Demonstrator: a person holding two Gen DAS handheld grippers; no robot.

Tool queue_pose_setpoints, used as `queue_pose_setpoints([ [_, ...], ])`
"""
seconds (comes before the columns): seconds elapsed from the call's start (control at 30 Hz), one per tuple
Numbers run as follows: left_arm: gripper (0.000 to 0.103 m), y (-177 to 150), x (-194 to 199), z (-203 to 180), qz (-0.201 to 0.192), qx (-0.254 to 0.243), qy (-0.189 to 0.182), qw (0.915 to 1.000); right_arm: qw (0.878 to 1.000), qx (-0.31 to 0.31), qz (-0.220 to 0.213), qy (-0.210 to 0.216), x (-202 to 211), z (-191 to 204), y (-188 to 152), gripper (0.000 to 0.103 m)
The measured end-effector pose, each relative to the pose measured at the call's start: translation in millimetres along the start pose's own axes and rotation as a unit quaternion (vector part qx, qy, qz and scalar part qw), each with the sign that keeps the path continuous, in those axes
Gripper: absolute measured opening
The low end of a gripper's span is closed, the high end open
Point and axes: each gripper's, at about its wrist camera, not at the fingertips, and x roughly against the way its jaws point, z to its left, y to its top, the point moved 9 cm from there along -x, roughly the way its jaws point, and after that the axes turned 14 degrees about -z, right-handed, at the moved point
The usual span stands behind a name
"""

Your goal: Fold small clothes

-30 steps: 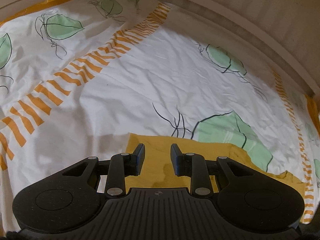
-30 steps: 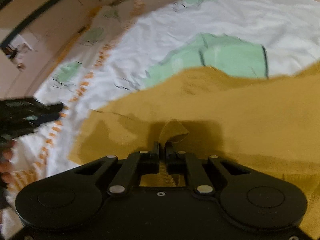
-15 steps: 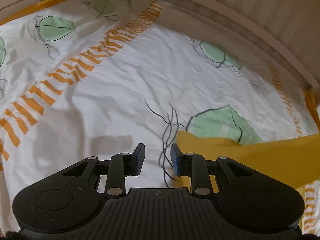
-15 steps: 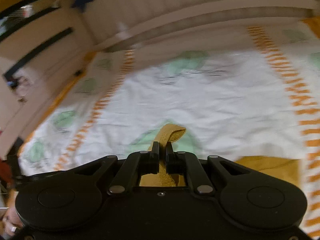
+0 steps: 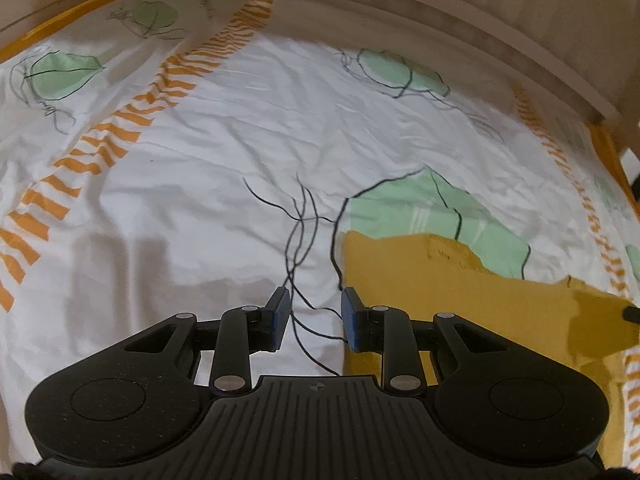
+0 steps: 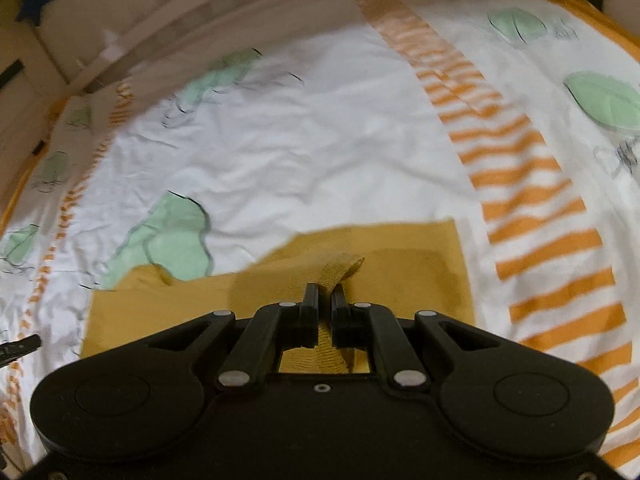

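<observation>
Left wrist view. Left claw (image 5: 314,316): released, jaws standing apart with nothing between them, hovering over the bed sheet (image 5: 224,152). Sheet: white, wrinkled, printed with green leaf shapes outlined in black and with bands of orange stripes. Mustard-yellow garment (image 5: 448,292): lies on the sheet to the right of the claw; its left edge runs just beside the right finger (image 5: 352,320), and whether they touch cannot be told. The cloth extends toward the right side of the view, partly covering a green leaf print. A pale slatted bed frame (image 5: 500,32) curves along the far edge of the sheet. A small dark tip (image 5: 631,314) shows at the right margin over the cloth; what it is cannot be told.

Right wrist view. Right claw (image 6: 324,300): clenched on a pinched fold of the mustard-yellow garment (image 6: 420,264), the fold standing up between the fingertips. The rest of the garment spreads on the bed sheet (image 6: 320,152) below and to either side of the claw, between a green leaf print at left and an orange striped band at right. Bed frame (image 6: 180,20) at the far edge, blurred.
</observation>
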Motion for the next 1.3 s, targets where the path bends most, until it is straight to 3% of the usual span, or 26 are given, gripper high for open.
queue_pose_setpoints([
  [0.3,0.027,-16.5,-6.2,-23.1,0.016,-0.047,-0.019,0.9986,0.998,0.033,0.012,-0.055,-24.3,-24.8,-32.3,0.014],
  [0.43,0.027,-21.2,-7.6,-26.7,0.022,-0.055,-0.024,0.9980,0.997,0.051,0.000,-0.059,-26.0,-27.7,-38.9,0.014],
  [0.6,0.027,-26.7,-4.7,-28.2,0.025,-0.067,-0.019,0.9973,0.996,0.063,-0.031,-0.063,-9.3,-26.2,-32.6,0.040],
  [0.67,0.027,-30.4,-2.0,-29.1,0.027,-0.071,-0.016,0.9970,0.995,0.065,-0.047,-0.057,2.9,-25.7,-30.4,0.057],
  [0.8,0.028,-39.7,8.3,-32.4,0.027,-0.076,-0.011,0.9967,0.995,0.063,-0.060,-0.040,34.8,-26.7,-36.5,0.062],
  [0.87,0.028,-47.5,17.3,-34.7,0.027,-0.075,-0.017,0.9967,0.996,0.059,-0.056,-0.032,49.8,-27.3,-44.1,0.070],
  [1.3,0.029,-119.4,99.5,-41.7,0.041,-0.043,-0.036,0.9976,1.000,0.018,0.001,0.003,142.2,-33.3,-121.8,0.076],
])
